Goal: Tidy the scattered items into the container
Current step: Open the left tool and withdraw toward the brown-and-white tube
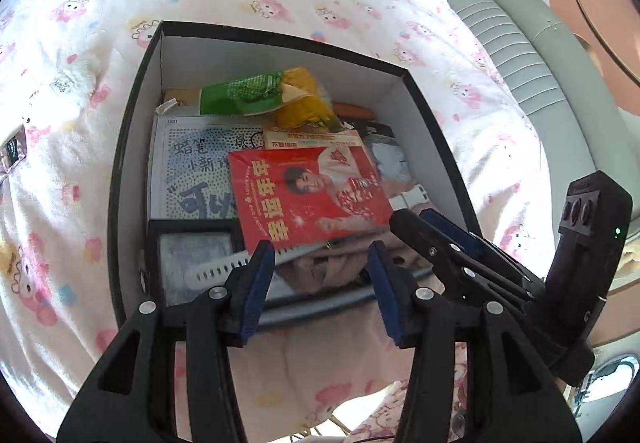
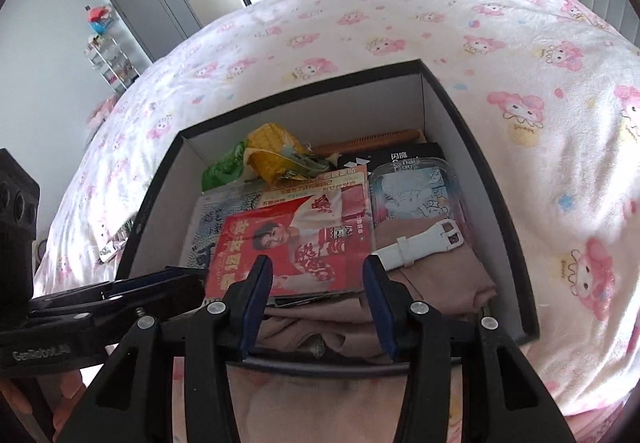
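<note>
The other gripper's black arm [image 2: 38, 353], at eight o'clock in the right wrist view, carries pale lettering "GenRobot.AI". Inside the box [image 1: 120, 171], the dotted blue-and-white sheet [image 1: 188, 171] at nine o'clock of the red cover bears large Chinese characters "蜡笔小新", with "可以" partly showing below. The red cover [image 1: 308, 191] has big yellow Chinese characters down its left edge, too warped to read surely. The black packet [image 2: 404, 159] at one o'clock of the red cover shows white "闪魔" and a line of Latin letters beneath, too blurred to make out.
</note>
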`<state>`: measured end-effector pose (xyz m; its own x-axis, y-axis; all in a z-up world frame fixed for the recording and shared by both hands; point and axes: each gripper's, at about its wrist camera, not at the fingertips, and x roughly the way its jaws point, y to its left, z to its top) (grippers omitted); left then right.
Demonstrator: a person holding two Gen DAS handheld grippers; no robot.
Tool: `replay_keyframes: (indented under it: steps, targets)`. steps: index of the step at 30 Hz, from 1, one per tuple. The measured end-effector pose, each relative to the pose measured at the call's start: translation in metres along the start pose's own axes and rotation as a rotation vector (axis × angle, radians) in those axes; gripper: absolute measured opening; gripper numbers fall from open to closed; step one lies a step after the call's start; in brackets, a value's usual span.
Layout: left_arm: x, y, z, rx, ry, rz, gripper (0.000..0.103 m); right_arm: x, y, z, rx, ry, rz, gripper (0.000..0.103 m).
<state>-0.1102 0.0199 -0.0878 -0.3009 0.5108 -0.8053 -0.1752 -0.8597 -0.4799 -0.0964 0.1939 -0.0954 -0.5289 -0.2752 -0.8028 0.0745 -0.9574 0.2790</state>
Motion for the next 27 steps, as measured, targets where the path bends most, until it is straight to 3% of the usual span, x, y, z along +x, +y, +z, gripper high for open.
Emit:
replay_keyframes:
  steps: [4,8,16,22,27]
  targets:
    - [-0.022,-0.001,-0.023,0.005,-0.026,-0.019,0.050,-0.021,0.020,-0.015,-0.008,-0.017,0.057,0.043]
    - [-0.046,0.007,-0.037,-0.035,-0.068,-0.064,0.050,-0.036,0.048,-0.028,-0.074,-0.047,0.057,0.043]
    - [-0.081,0.045,-0.063,-0.112,-0.121,-0.076,0.050,-0.041,0.096,-0.047,-0.170,-0.028,0.096,0.043]
    - [-0.124,0.103,-0.082,-0.233,-0.233,0.008,0.050,-0.026,0.155,-0.055,-0.298,-0.029,0.207,0.043]
    - [-0.144,0.165,-0.094,-0.362,-0.298,0.071,0.050,0.005,0.208,-0.050,-0.380,0.063,0.317,0.043]
